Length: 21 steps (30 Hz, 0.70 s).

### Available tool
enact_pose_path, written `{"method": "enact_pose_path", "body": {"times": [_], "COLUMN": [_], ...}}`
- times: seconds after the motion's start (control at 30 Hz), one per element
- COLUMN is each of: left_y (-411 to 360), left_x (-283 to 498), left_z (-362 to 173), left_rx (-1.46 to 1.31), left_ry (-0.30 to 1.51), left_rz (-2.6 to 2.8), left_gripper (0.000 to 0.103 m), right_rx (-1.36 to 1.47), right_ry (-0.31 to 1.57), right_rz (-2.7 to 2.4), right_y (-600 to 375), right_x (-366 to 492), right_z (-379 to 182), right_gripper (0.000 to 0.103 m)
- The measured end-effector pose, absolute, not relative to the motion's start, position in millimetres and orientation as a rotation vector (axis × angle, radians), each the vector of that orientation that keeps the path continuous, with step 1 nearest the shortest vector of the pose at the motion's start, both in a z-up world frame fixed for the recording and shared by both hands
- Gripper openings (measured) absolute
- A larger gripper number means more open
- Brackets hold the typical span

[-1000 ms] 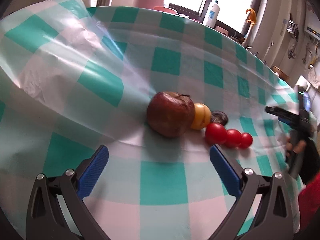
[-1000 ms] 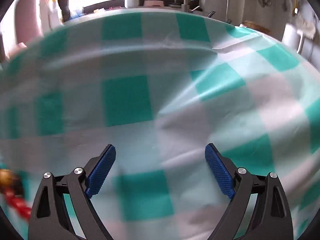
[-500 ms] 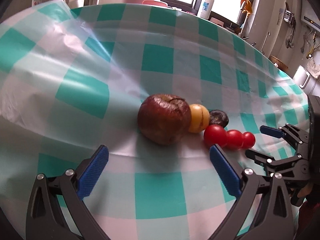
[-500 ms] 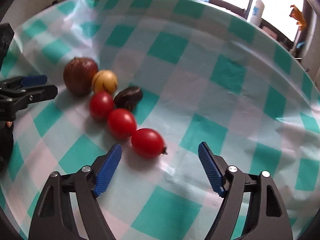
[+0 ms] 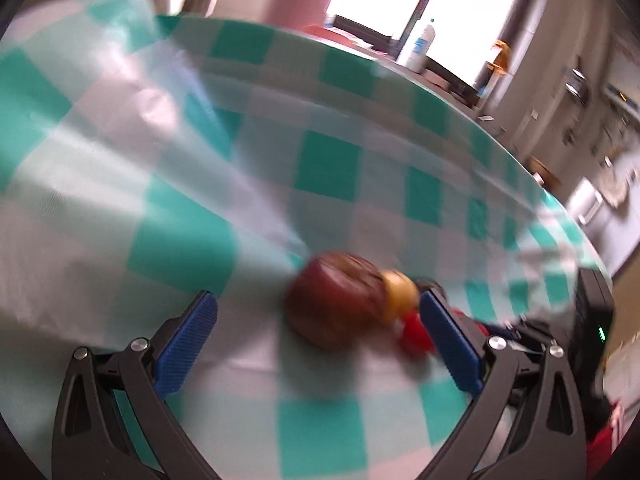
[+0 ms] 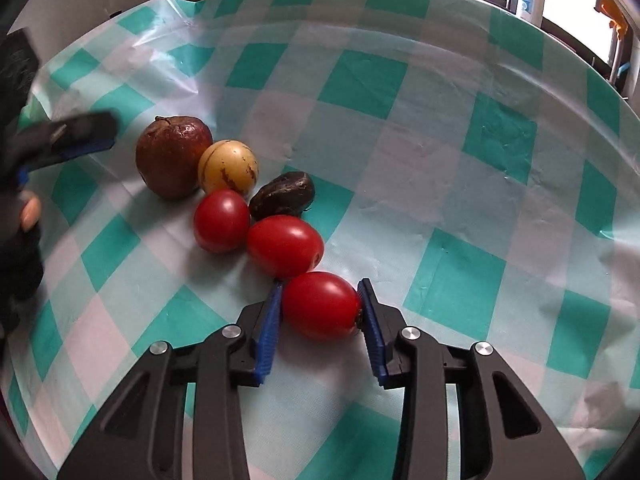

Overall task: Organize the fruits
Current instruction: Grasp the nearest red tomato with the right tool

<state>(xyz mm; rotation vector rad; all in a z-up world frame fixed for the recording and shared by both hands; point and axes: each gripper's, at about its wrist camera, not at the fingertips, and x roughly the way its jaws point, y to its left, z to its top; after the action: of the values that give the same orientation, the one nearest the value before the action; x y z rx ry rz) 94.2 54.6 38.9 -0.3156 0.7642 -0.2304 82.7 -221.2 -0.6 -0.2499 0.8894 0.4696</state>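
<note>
The right gripper [image 6: 320, 312] has just closed its blue fingers [image 6: 269, 330] onto the nearest glossy red tomato [image 6: 320, 305], which rests on the teal-and-white checked tabletop [image 6: 460, 184]. Just beyond lie two more red tomatoes [image 6: 285, 245], a dark shrivelled fruit [image 6: 282, 195], a round yellow fruit [image 6: 228, 167] and a wrinkled brown-red apple [image 6: 173, 157]. At far left, the left gripper [image 5: 316, 332] hovers with fingers apart around the apple.

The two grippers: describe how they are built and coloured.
Both match: the left gripper and right gripper have black plastic linkage arms with triangular cut-outs and silver pivot bolts, ending in fingers faced with blue ridged pads. A dark glove covers the left hand.
</note>
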Motion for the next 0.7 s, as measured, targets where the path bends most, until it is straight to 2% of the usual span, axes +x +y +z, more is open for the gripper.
{"method": "enact_pose_path", "body": {"times": [0.17, 0.33, 0.53, 0.7], "left_y": [67.7, 70.2, 114.8, 78.0], "left_x": [113.1, 97.2, 90.5, 64.2], "left_z": [24.9, 44.2, 52.3, 62.0], "left_rx": [-0.347, -0.323, -0.499, -0.384], "left_ry": [0.79, 0.684, 0.631, 0.635], "left_rz": [-0.247, -0.296, -0.284, -0.311], "left_gripper": [0.101, 0.101, 0.098, 0.098], "right_rx": [-0.254, -0.257, -0.262, -0.259], "right_ry": [0.888, 0.89, 0.888, 0.889], "right_rz": [0.466, 0.462, 0.458, 0.458], "right_y": [-214.9, -210.3, -205.3, -203.4], "right_x": [81.5, 81.0, 81.4, 82.7], "right_z": [1.9, 0.1, -1.3, -2.5], "right_gripper": [0.037, 0.037, 0.037, 0.037]}}
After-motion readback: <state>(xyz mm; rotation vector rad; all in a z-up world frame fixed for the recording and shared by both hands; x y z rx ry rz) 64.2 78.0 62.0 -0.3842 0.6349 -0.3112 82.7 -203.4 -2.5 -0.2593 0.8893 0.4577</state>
